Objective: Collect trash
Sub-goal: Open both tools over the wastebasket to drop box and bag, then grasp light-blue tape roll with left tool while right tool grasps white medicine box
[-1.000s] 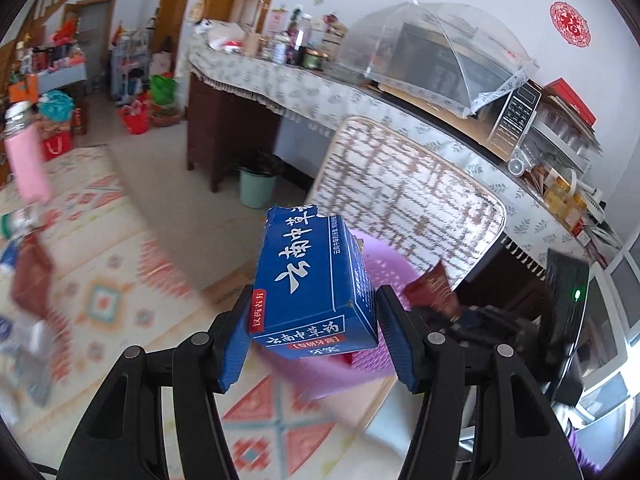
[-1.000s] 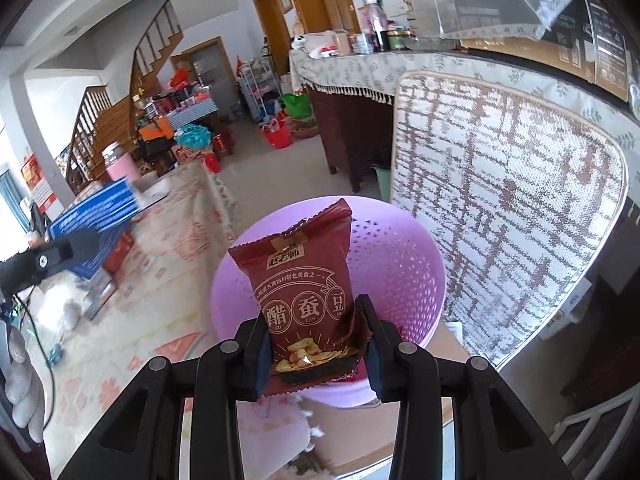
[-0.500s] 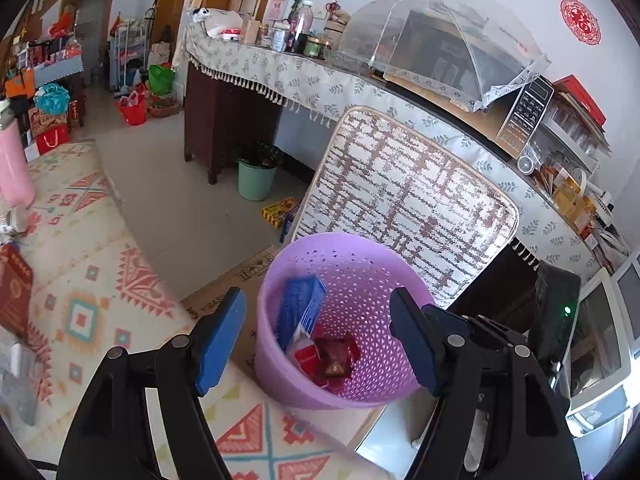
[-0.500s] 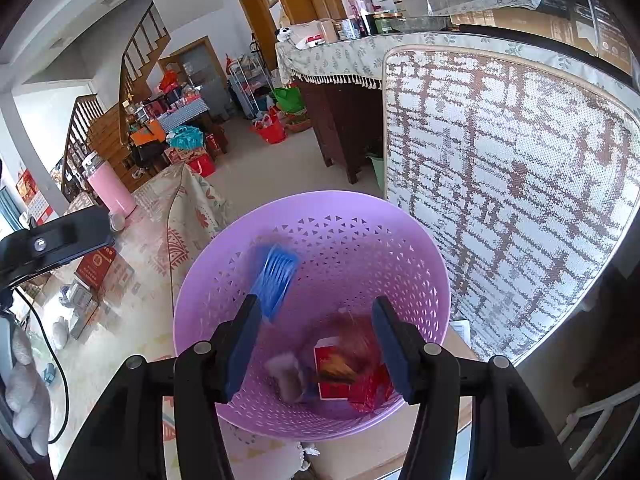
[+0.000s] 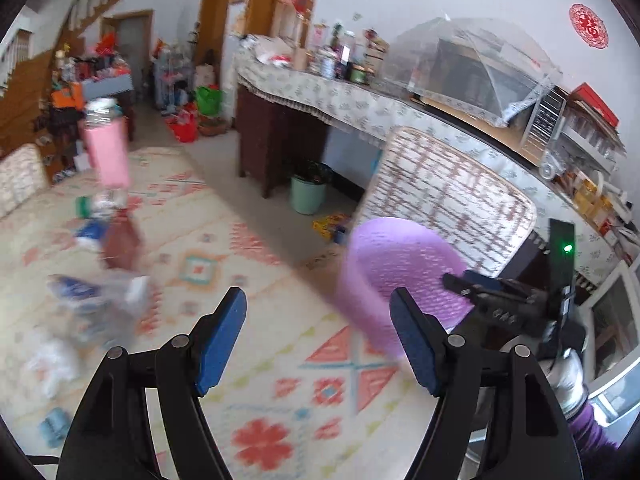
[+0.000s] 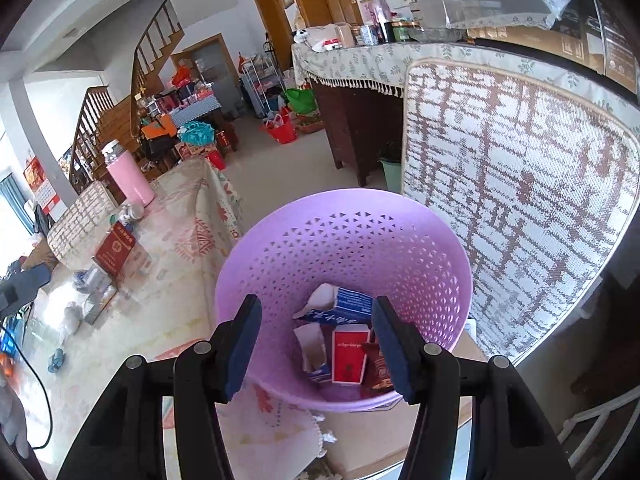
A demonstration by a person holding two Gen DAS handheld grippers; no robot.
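The purple perforated basket (image 6: 344, 240) stands just past the table edge. In it lie a torn blue box (image 6: 348, 306), a red box (image 6: 350, 354) and a dark red snack packet (image 6: 378, 372). My right gripper (image 6: 318, 316) hangs open over the basket with nothing between its blue pads. My left gripper (image 5: 318, 312) is open and empty above the patterned tablecloth (image 5: 256, 360), left of the basket (image 5: 384, 264). Blurred litter lies on the cloth to the left: a dark red box (image 5: 120, 244), blue and clear wrappers (image 5: 92, 304) and white crumpled paper (image 5: 52, 364).
A pink flask (image 5: 108, 152) stands at the table's far end. A chair back with a woven cover (image 6: 520, 200) rises right behind the basket. Beyond are a cloth-covered counter (image 5: 360, 108) and a green bin (image 5: 307, 196) on the floor.
Both grippers opened and let go: the blue box and the snack packet dropped into the basket. The left gripper then swung left, away from the basket and over the table.
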